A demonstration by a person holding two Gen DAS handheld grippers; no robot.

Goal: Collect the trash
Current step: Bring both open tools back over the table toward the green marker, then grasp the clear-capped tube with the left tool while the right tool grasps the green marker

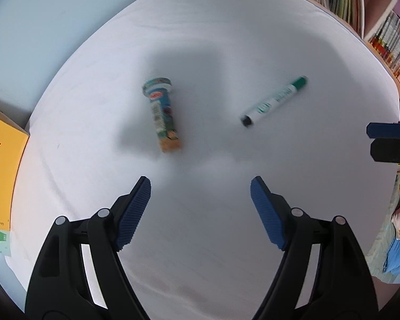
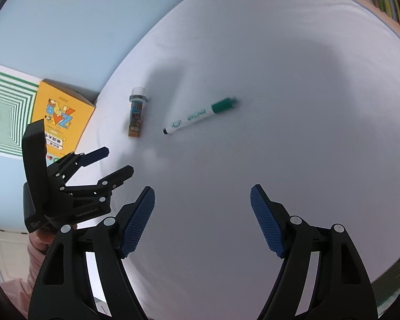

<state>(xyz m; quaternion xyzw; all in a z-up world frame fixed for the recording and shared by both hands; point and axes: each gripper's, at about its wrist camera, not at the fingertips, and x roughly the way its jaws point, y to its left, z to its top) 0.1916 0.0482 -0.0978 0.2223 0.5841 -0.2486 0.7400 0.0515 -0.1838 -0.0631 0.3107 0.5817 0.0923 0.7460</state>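
a small printed tube (image 1: 162, 114) and a green marker (image 1: 276, 101) lie apart on a white table (image 1: 226, 40), untouched, so collecting appears not yet begun. the left gripper (image 1: 200, 200) and right gripper (image 2: 202, 208) hover nearby, fingers spread and empty.
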